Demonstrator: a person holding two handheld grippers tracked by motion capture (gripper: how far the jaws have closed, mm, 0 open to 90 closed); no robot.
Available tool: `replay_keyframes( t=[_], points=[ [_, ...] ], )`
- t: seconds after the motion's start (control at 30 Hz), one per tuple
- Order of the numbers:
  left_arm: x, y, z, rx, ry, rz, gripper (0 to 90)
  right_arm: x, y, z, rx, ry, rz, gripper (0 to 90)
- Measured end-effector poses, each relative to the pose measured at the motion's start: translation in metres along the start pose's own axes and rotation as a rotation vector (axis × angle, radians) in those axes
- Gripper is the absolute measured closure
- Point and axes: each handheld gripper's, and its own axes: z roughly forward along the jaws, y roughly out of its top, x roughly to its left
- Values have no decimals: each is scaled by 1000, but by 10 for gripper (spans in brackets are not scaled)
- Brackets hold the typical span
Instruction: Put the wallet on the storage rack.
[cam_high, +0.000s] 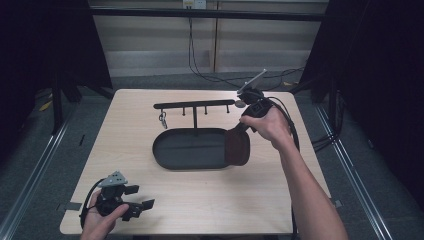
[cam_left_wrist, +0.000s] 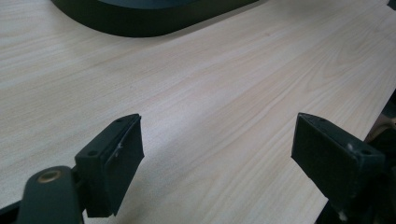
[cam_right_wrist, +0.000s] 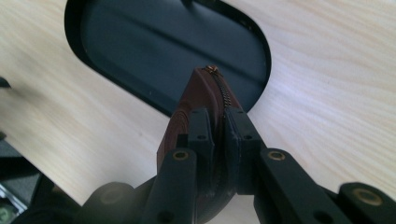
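High view: a light wooden table (cam_high: 200, 200) carries a black oval tray (cam_high: 185, 150) with a black hook rack (cam_high: 194, 105) rising from its far side. A small set of keys (cam_high: 163, 119) hangs from a hook near the rack's left end. The right gripper (cam_high: 239, 131), held in a hand that reaches in from the lower right, points down and left over the tray's right end. Its fingers are pinched tight on a dark brown zipped pouch (cam_high: 238, 146), which hangs at the tray's right end, partly over its rim.

In the right gripper view, the two black fingers (cam_right_wrist: 201, 128) clamp either side of the pouch (cam_right_wrist: 205, 91) along its zip, with the brass zip end at the top and the tray (cam_right_wrist: 140, 51) below it.

The left gripper (cam_high: 137, 207) lies low at the near left corner of the table, held in the other hand, well apart from the tray. In the left gripper view its fingers (cam_left_wrist: 116, 163) stand wide apart with nothing between them but bare table (cam_left_wrist: 210, 102); the tray's edge (cam_left_wrist: 154, 21) shows at the top.
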Motion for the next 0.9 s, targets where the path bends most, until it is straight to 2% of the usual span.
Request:
replay_keyframes(
  t=[0.07,0.43,0.53,0.6,0.67,0.8,0.83,0.9],
  points=[
    [0,0,-1,6,11,18,166,-2,1,2,-26,12,14,816],
    [-2,0,-1,3,21,26,166,-15,-1,10,-111,74,83,819],
    [-2,0,-1,2,21,26,166,-17,-1,14,-127,87,104,820],
    [-2,0,-1,0,18,23,166,-17,0,20,-116,105,96,820],
    [-1,0,-1,-1,20,21,166,-17,0,25,-120,99,88,820],
    [-2,0,-2,-1,19,25,166,-21,0,29,-152,129,119,822],
    [-2,0,-2,-2,18,20,166,-21,0,29,-173,117,132,823],
    [-1,1,-1,1,24,23,166,-22,1,31,-182,111,142,824]
  ],
)
